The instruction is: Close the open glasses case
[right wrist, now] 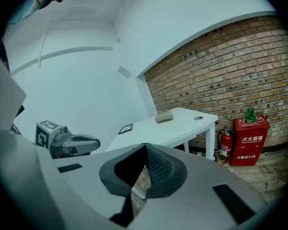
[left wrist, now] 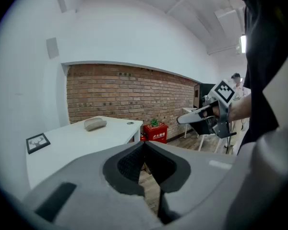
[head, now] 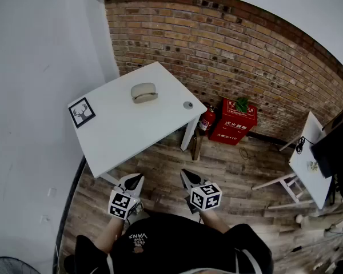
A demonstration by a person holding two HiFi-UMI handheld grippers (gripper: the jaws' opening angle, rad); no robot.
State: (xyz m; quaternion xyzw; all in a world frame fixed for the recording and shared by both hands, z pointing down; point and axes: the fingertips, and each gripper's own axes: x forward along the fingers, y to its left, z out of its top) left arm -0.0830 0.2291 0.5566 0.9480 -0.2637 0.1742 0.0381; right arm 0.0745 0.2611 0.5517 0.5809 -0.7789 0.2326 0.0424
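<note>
The grey glasses case [head: 144, 92] lies on the far part of the white table [head: 120, 136], with a dark gap along its near edge. It also shows small in the left gripper view [left wrist: 95, 123] and in the right gripper view [right wrist: 164, 116]. Both grippers hang over the wooden floor in front of the table, well short of the case. My left gripper [head: 135, 180] is shut and empty, its jaws meeting [left wrist: 144, 143]. My right gripper [head: 186, 175] is shut and empty too [right wrist: 145, 146].
On the table lie a framed deer picture [head: 82, 112] at the left edge and a small round cap [head: 187, 104] at the right. A red fire-equipment box [head: 238, 121] with a plant and an extinguisher [head: 207, 119] stand by the brick wall. Another white table [head: 308, 158] is at the right.
</note>
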